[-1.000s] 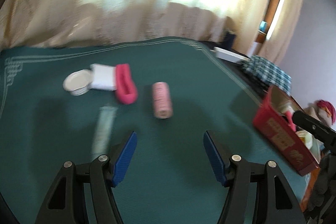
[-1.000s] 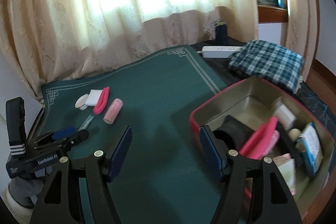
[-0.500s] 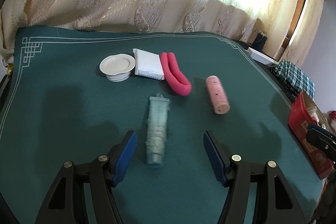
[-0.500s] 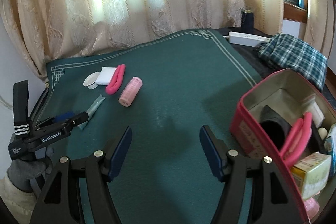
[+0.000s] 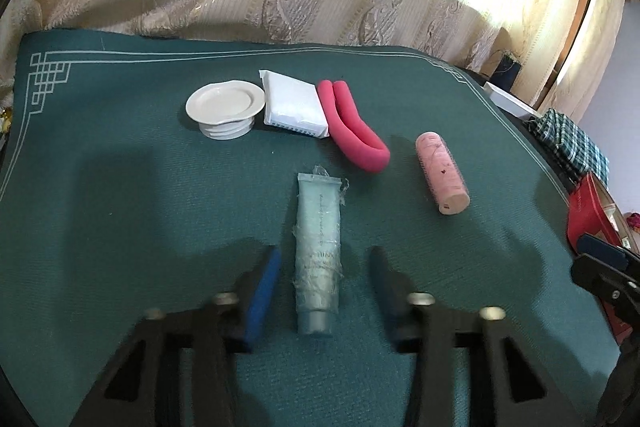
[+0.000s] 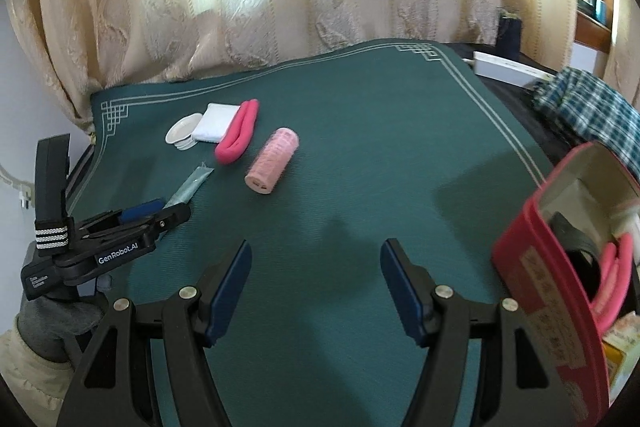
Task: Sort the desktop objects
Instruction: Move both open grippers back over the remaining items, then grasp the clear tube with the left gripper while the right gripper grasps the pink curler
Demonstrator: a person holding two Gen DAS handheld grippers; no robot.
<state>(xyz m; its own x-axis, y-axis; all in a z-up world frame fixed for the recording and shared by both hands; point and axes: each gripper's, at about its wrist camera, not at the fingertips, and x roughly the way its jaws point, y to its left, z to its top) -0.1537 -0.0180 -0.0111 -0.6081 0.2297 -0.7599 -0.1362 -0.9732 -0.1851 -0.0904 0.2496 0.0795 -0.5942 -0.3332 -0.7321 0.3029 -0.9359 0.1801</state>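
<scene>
Closer now, left tongs (image 5: 322,291) straddle the tube (image 5: 318,255), plate (image 5: 225,103) beyond.

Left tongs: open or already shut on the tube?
Open. The left tongs straddle the pale blue tube lying flat on the green mat, with mat visible between each pad and the tube.

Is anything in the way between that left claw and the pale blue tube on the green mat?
Nothing visible. The left gripper is open with the tube lying lengthwise between its fingers, cap end nearest; only bare green mat lies around it.
</scene>
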